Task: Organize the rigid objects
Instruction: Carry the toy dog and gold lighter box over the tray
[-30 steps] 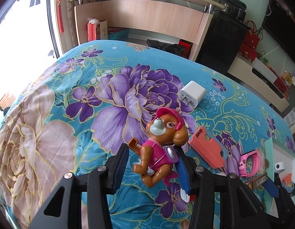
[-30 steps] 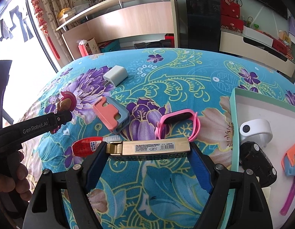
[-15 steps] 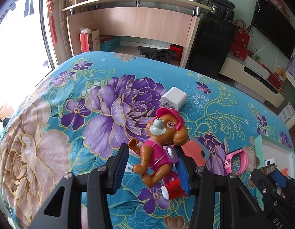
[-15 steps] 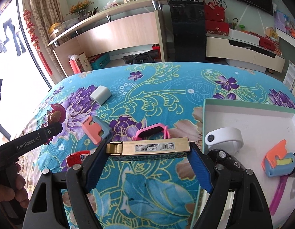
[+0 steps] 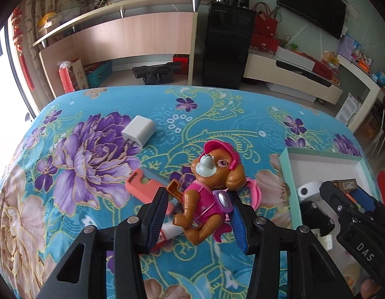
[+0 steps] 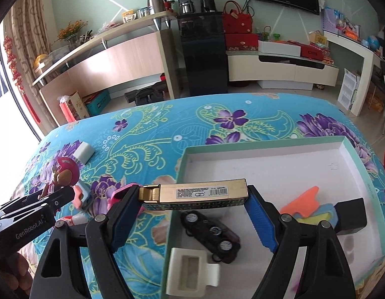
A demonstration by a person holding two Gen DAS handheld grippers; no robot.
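So both hands are loaded: the left gripper (image 5: 197,214) is clamped on a brown plastic toy puppy in a pink cap and vest (image 5: 207,189), held up above the turquoise floral bedspread (image 5: 97,169), while the right gripper (image 6: 194,214) is squeezed onto the two ends of a long gold rectangular box with a barcode label (image 6: 199,194), hanging over the near-left corner of the shallow white tray with a mint-green rim (image 6: 267,147). Inside that tray sit a black toy car (image 6: 212,234), a white plastic clip-like piece (image 6: 190,271) and an orange foam shape (image 6: 302,201). Out on the cloth lie a white wall charger (image 5: 138,130) and a salmon-pink flat piece (image 5: 142,186).
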